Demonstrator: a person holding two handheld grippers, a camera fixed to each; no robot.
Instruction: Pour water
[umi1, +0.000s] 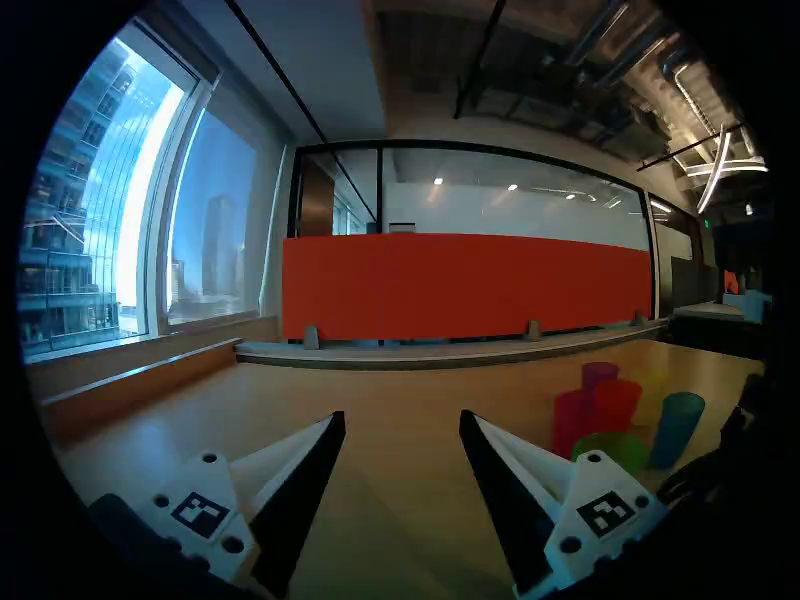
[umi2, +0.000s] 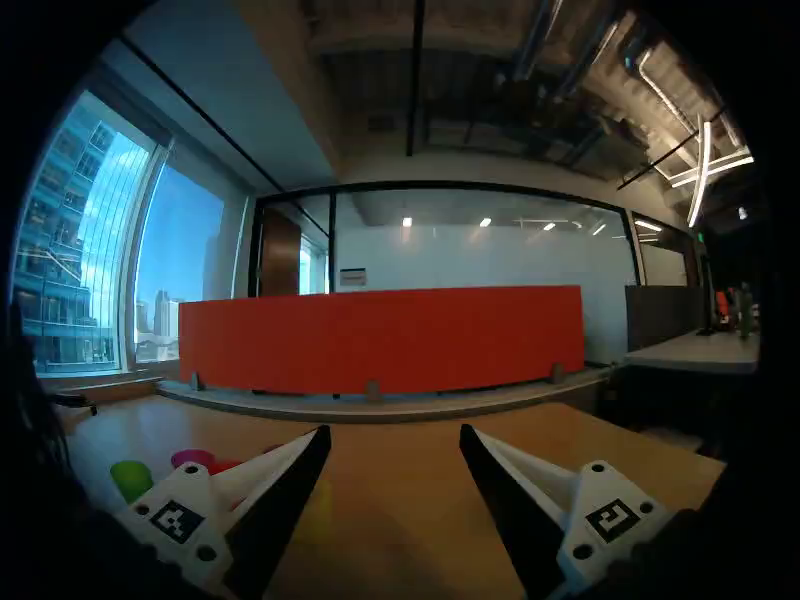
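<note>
Several coloured plastic cups stand grouped on the wooden table: a red cup, a purple one, a yellow one, a teal one and a low green one. They sit right of my left gripper, which is open and holds nothing. In the right gripper view the cups lie low at the left, a green cup and a purple rim partly behind the left finger. My right gripper is open and empty too.
An orange divider panel runs along the table's far edge. Large windows line the left side. Another desk stands to the right beyond the table.
</note>
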